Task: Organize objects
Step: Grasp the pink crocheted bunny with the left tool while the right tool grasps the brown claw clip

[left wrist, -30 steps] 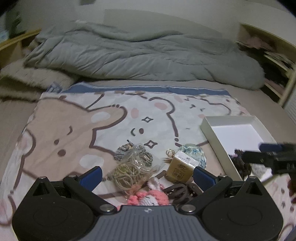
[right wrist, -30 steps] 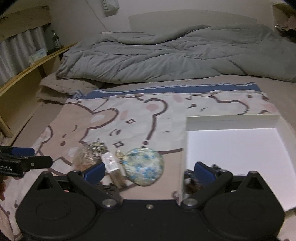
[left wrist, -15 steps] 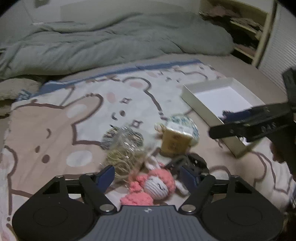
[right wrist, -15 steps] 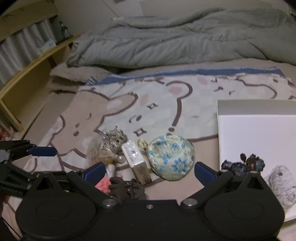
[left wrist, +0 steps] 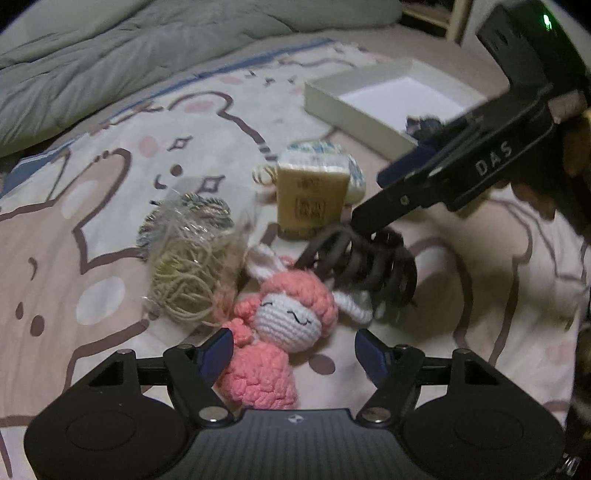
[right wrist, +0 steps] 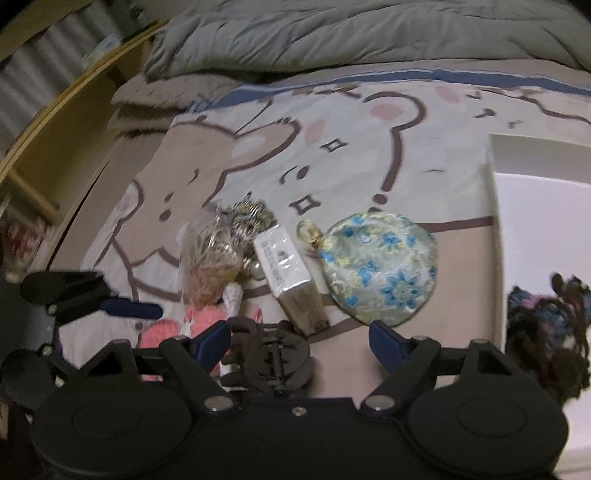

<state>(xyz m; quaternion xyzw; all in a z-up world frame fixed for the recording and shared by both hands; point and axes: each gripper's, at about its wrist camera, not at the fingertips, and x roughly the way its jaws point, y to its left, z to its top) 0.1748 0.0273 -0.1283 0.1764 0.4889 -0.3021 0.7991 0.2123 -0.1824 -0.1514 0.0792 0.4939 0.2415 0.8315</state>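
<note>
At the left of the cluster on the cartoon-bear blanket (left wrist: pixel 110 206), a clear bag of tangled elastic bands (left wrist: pixel 188 258) is seen, lying just beside the pink crocheted doll (left wrist: pixel 280 332). The left gripper (left wrist: pixel 293 352) is held low over that doll, its 2 blue-tipped fingers (left wrist: pixel 218 350) spread wide on either side of the doll's body, jaws released and nothing clamped between them. Further in, a small tan box (left wrist: pixel 312 199) is stood upright, with a floral round pouch (left wrist: pixel 347 166) touching it from behind and a small gold ring (left wrist: pixel 263 174) just beside its upper left corner. To the right of the doll, a black claw hair clip (left wrist: pixel 365 266) is found resting on the blanket, touching the doll's white ear. The right gripper (right wrist: pixel 299 338) is brought in over this clip; from its own wrist view the clip (right wrist: pixel 273 358) is framed between the 2 parted fingers (right wrist: pixel 384 341), close to the left one, so the jaws are open and not yet closed on it. Toward the blanket's right edge, the white shallow box (left wrist: pixel 354 110) is set, and a dark scrunchie (right wrist: pixel 546 332) is already lying inside it near the close corner. Along the far edge, a grey duvet (right wrist: pixel 351 33) is heaped.
</note>
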